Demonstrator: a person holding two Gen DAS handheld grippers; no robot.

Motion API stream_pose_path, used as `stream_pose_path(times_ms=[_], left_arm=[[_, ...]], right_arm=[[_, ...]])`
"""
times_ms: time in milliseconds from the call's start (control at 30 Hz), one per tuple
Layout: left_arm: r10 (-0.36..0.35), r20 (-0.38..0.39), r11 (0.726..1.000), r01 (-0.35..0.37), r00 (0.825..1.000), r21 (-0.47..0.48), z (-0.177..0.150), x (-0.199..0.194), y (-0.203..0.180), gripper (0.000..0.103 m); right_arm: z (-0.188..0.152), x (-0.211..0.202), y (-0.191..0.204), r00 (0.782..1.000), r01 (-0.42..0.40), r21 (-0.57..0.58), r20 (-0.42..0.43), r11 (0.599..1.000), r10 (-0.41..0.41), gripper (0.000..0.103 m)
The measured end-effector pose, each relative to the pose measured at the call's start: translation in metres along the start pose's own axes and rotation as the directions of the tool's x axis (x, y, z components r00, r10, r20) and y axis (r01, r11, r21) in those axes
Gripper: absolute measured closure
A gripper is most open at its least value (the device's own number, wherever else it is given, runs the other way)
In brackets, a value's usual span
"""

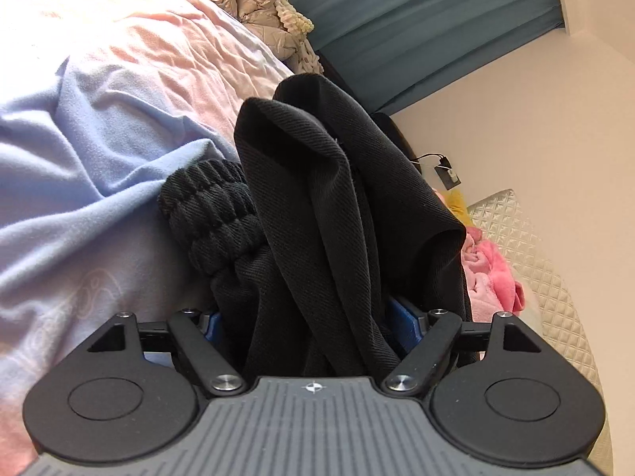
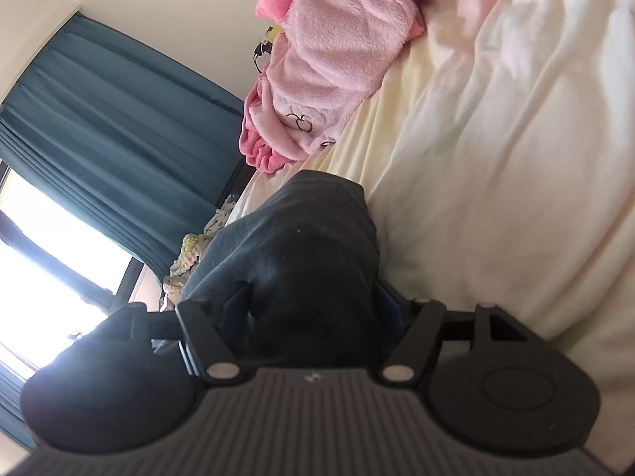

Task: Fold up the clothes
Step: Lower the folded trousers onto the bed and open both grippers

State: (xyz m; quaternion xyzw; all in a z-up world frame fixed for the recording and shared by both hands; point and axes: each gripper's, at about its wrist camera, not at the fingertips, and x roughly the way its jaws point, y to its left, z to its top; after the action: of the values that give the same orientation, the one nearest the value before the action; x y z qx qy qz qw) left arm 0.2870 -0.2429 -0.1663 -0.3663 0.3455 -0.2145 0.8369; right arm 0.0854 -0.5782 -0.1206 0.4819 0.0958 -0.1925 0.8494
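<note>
Black twill garment [image 1: 317, 206] bunches between both spread tongs, left [image 1: 313, 317] and right [image 2: 313, 309], long axis running ahead over bed [image 2: 496, 158].

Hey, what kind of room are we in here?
Most likely a bedroom. A bed with rumpled pastel bedding fills both views, teal curtains hang at a bright window, and clothes such as a pink fleece lie piled on the bed.

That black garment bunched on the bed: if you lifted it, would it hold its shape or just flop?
Probably flop: the black garment drapes in soft folds. Its ribbed cuff looks thicker, so may bunch rather than lie flat. The twill-like weave seems matte, likely not slippery.
</note>
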Motion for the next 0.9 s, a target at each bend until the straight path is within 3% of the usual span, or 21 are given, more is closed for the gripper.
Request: stream_pose_path(times_ms=[167, 400, 567, 700, 900], left_arm=[[0.041, 0.037, 0.987, -0.046, 0.998, 0.156, 0.013, -0.067, -0.008, 0.012], [0.088, 0.173, 0.956, -0.132, 0.981, 0.262, 0.003, -0.235, -0.041, 0.012], [0.094, 0.289, 0.937, -0.183, 0.953, 0.299, 0.008, -0.334, -0.04, 0.009], [0.161, 0.381, 0.902, -0.292, 0.911, 0.319, 0.016, -0.392, -0.027, 0.008], [0.266, 0.492, 0.791, -0.48, 0.829, 0.381, 0.021, -0.446, -0.019, 0.003]], right_arm=[[0.018, -0.054, 0.03, 0.996, 0.004, -0.179, 0.09, 0.984, 0.012, 0.025], [0.004, -0.127, 0.088, 0.986, -0.133, -0.352, 0.044, 0.927, 0.158, 0.025], [-0.02, -0.172, 0.152, 0.954, -0.272, -0.462, -0.012, 0.844, 0.301, 0.025], [-0.06, -0.19, 0.187, 0.918, -0.385, -0.537, -0.14, 0.751, 0.371, 0.025], [-0.123, -0.206, 0.209, 0.873, -0.485, -0.595, -0.291, 0.641, 0.391, 0.025]])
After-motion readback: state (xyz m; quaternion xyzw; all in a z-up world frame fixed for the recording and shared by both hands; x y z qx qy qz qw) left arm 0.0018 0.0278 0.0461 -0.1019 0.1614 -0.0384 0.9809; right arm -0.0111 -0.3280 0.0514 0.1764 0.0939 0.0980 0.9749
